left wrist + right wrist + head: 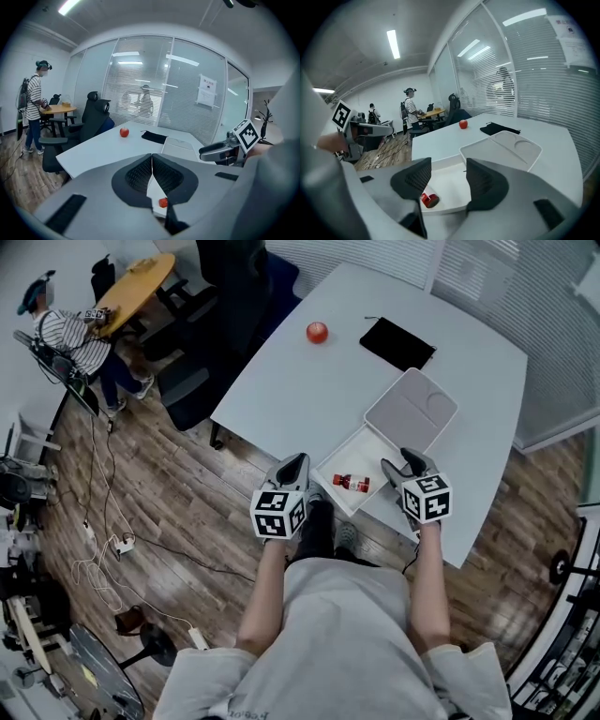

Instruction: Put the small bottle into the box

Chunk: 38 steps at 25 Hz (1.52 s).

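A small bottle (352, 483) with a red cap lies on its side inside the open white box (368, 450) at the table's near edge. The box lid (411, 409) lies flat beyond it. My left gripper (297, 461) hovers just left of the box, its jaws shut with nothing between them. My right gripper (400, 466) hangs at the box's right side, open and empty. In the left gripper view the red cap (162, 202) shows below the closed jaws of the left gripper (151, 157). In the right gripper view the bottle (429, 199) lies low between the spread jaws of the right gripper (447, 171).
A red apple (317, 332) and a black pouch (397, 342) lie farther back on the white table (309, 390). A dark office chair (211, 324) stands at the table's left. A person (66, 338) stands by a round table far left. Cables lie on the wooden floor.
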Available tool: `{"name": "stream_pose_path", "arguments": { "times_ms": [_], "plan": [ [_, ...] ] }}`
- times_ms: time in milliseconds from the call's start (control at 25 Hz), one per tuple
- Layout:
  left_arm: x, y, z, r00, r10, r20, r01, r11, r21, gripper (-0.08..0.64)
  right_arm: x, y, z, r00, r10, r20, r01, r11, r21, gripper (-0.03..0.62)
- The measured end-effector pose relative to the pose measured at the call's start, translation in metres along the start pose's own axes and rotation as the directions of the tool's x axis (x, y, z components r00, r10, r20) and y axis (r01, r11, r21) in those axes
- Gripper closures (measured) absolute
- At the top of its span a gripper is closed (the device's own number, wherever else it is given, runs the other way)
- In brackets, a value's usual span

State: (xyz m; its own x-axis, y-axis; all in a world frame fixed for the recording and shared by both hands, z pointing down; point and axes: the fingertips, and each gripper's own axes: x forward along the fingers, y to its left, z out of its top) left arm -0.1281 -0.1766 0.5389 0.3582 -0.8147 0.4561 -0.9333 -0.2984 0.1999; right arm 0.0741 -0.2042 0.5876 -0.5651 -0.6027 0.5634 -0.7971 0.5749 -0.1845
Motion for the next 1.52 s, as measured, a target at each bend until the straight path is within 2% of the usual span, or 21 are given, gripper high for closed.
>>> {"name": "stream_pose_path", "arguments": {
  "times_ms": [480,680,1520],
  "plan": [
    [0.006,-0.017,-0.006,0.999,-0.029,-0.014,0.029,0.999,0.019,0.532,-0.028,-0.006,0.002,0.986,-0.118,0.115,0.111,0.992,0.066,0.367],
    [0.006,-0.022,-0.011,0.999,-0.036,-0.020,0.036,0.999,0.015,0.532,-0.036,-0.010,-0.004,0.978,-0.161,0.136,0.149,0.984,0.096,0.374],
    [0.008,-0.036,-0.021,0.996,-0.083,-0.028,0.084,0.996,0.036,0.532,-0.040,-0.011,-0.005,0.962,-0.215,0.169,0.197,0.973,0.118,0.482]
  ]
}}
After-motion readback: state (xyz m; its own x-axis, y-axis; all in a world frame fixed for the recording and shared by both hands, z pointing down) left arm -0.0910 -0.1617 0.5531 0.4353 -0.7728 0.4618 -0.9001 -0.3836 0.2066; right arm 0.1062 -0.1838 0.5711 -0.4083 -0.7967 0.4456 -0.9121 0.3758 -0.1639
